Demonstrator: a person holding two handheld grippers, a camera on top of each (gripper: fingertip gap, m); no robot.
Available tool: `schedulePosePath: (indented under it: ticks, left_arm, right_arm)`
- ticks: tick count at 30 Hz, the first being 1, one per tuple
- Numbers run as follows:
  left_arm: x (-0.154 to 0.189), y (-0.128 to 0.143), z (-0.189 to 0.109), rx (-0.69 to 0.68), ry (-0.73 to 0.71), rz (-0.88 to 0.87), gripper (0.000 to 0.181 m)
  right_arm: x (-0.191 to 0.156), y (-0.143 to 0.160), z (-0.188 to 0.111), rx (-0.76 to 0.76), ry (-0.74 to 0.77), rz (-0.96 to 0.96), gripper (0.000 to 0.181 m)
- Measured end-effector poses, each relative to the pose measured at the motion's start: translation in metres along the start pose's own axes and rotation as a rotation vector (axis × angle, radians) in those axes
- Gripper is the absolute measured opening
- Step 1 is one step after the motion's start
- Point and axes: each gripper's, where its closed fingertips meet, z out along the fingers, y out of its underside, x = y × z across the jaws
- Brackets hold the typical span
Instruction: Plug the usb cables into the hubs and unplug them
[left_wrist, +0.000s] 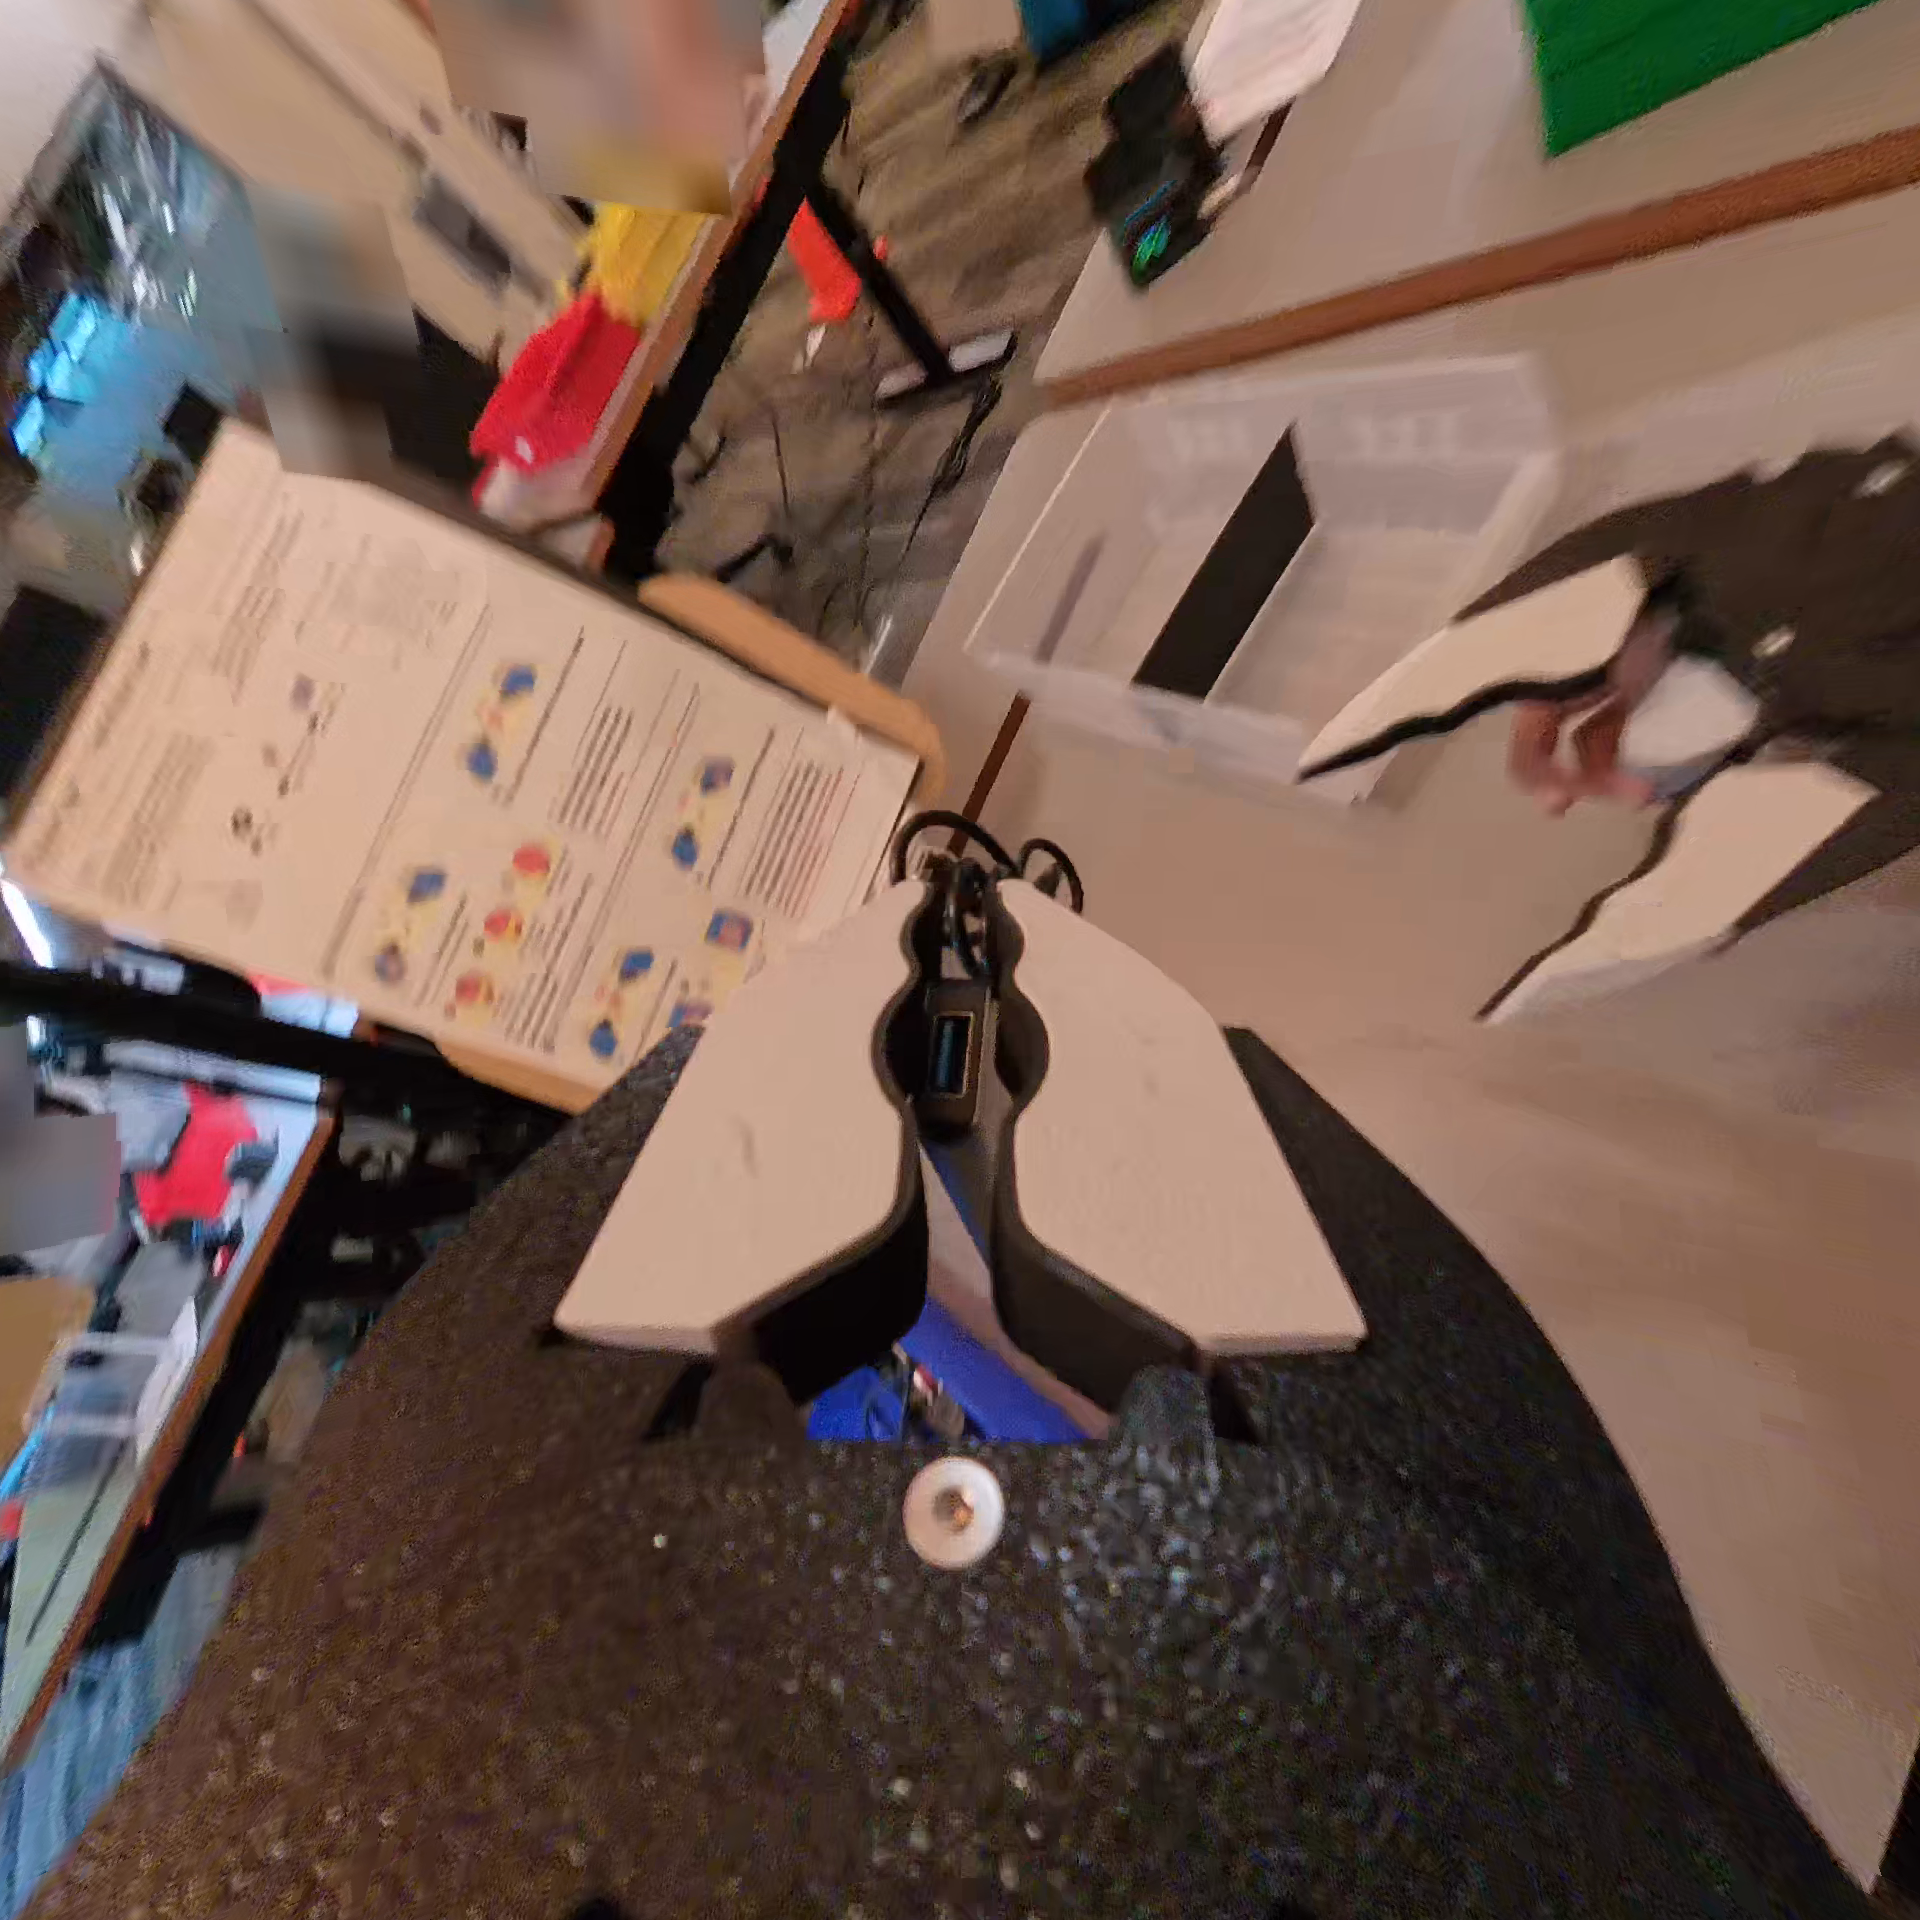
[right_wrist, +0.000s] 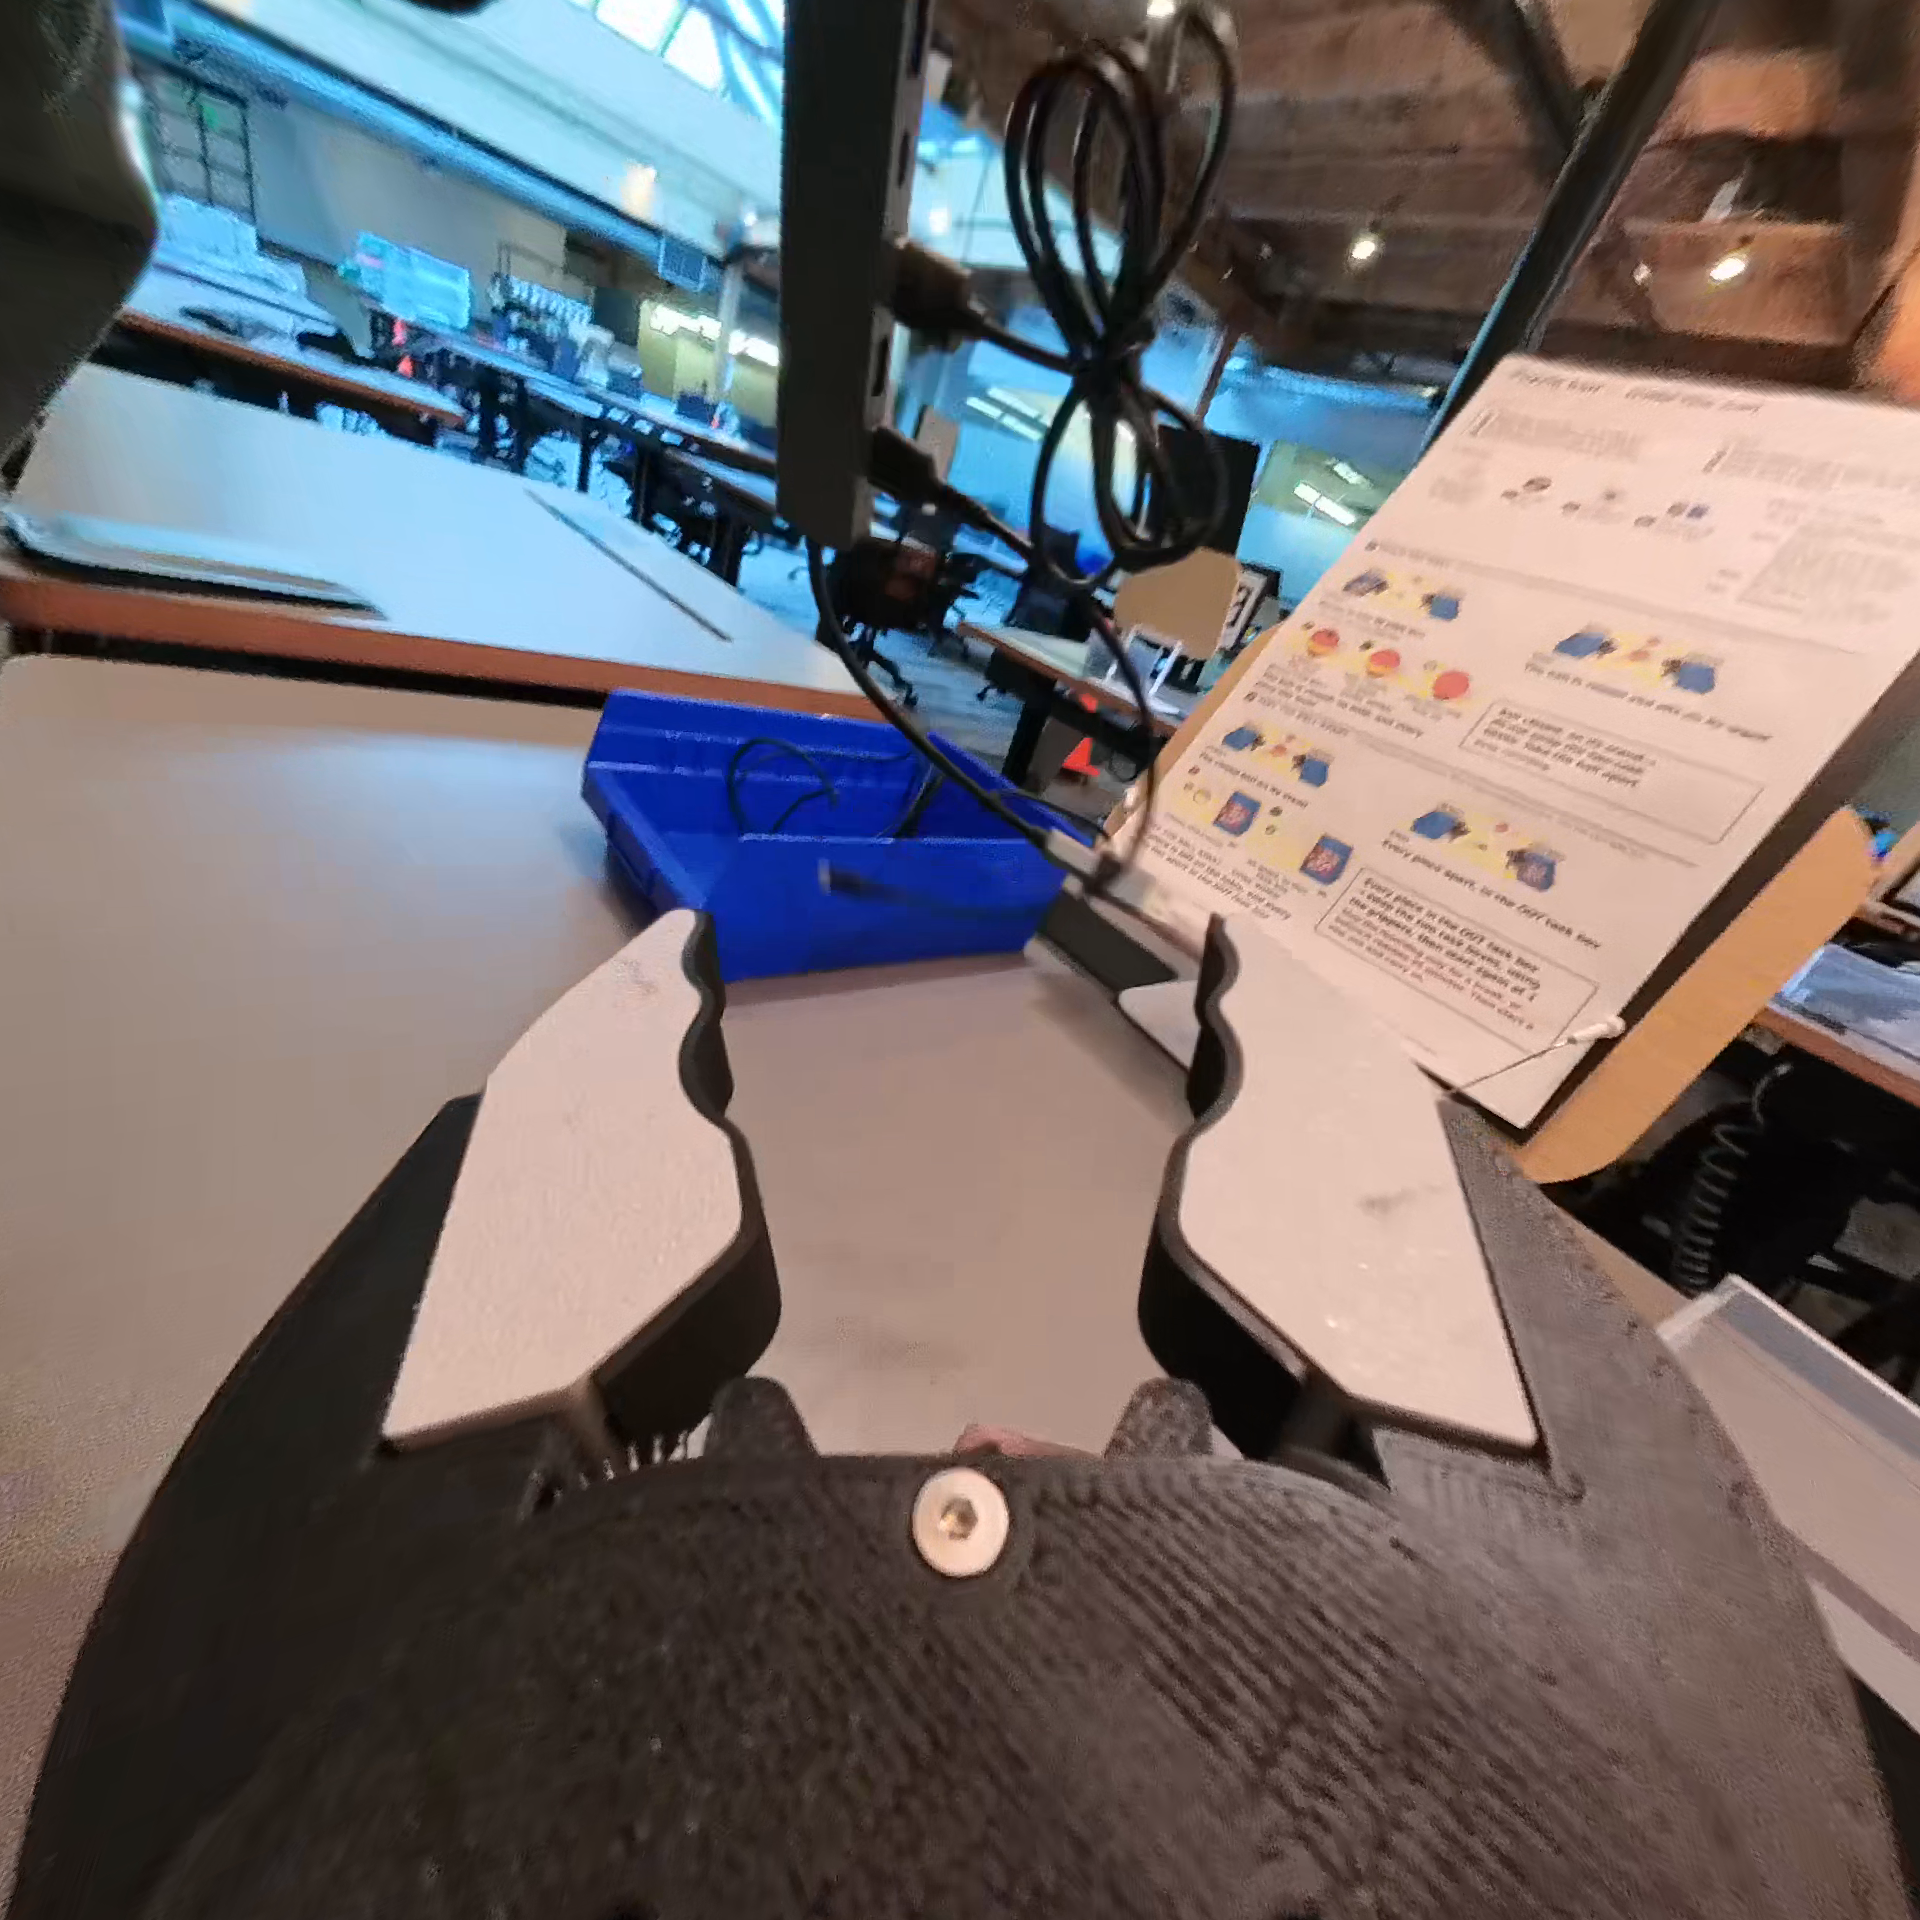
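Note:
My left gripper (left_wrist: 961, 904) is shut on a dark USB hub (left_wrist: 948, 1060) and holds it in the air; a blue port on its end faces the camera. Black cable loops (left_wrist: 940, 831) show just past the fingertips. In the right wrist view the hub (right_wrist: 842, 260) hangs upright at the top, with two black plugs (right_wrist: 925, 291) in its side and a coiled black cable (right_wrist: 1112, 312) hanging beside it. My right gripper (right_wrist: 956, 935) is open and empty, low over the table, below and in front of the hub. It also shows in the left wrist view (left_wrist: 1397, 888).
A blue bin (right_wrist: 831, 894) holding loose black cables stands on the grey table (right_wrist: 260, 935) ahead of the right gripper. An instruction sheet on cardboard (right_wrist: 1538, 675) leans at the right. A clear plastic box (left_wrist: 1247, 561) sits farther along the table. Tip to tip, the grippers are about 15 cm apart.

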Motion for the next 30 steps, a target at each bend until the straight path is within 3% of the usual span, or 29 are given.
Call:
schedulePosePath:
  ticks: [5,10,12,13,15,21,24,27,30]
  left_arm:
    - [0.048,-0.053,0.009,0.136,0.161,0.029,0.006]
    - [0.102,-0.05,0.038,0.178,0.417,0.007,0.007]
    - [0.119,-0.046,0.049,0.178,0.509,-0.007,0.007]
    - [0.126,-0.044,0.053,0.177,0.552,-0.019,0.006]
    - [0.133,-0.04,0.062,0.169,0.594,-0.027,0.007]
    - [0.128,-0.033,0.075,0.197,0.599,-0.046,0.008]
    - [0.114,-0.033,0.082,0.266,0.501,-0.057,0.012]
    - [0.102,-0.031,0.084,0.338,0.374,-0.125,0.03]
    - [0.097,-0.013,0.086,0.405,0.203,-0.271,0.048]
  right_arm:
    - [0.027,-0.025,-0.018,0.129,0.092,0.096,0.088]
    - [0.028,-0.031,-0.035,0.188,-0.03,0.0,0.068]
    - [0.008,-0.021,-0.037,0.169,-0.22,0.015,0.05]
    - [0.003,-0.019,-0.038,0.18,-0.272,0.04,0.045]
    - [0.001,-0.016,-0.038,0.2,-0.297,0.028,0.016]
    - [-0.003,-0.008,-0.039,0.171,-0.381,0.092,0.013]
    - [0.008,-0.017,-0.042,0.241,-0.395,0.258,0.012]
    - [0.027,-0.015,-0.039,0.268,-0.333,0.426,0.012]
    - [0.048,-0.015,-0.04,0.363,-0.279,0.633,0.012]
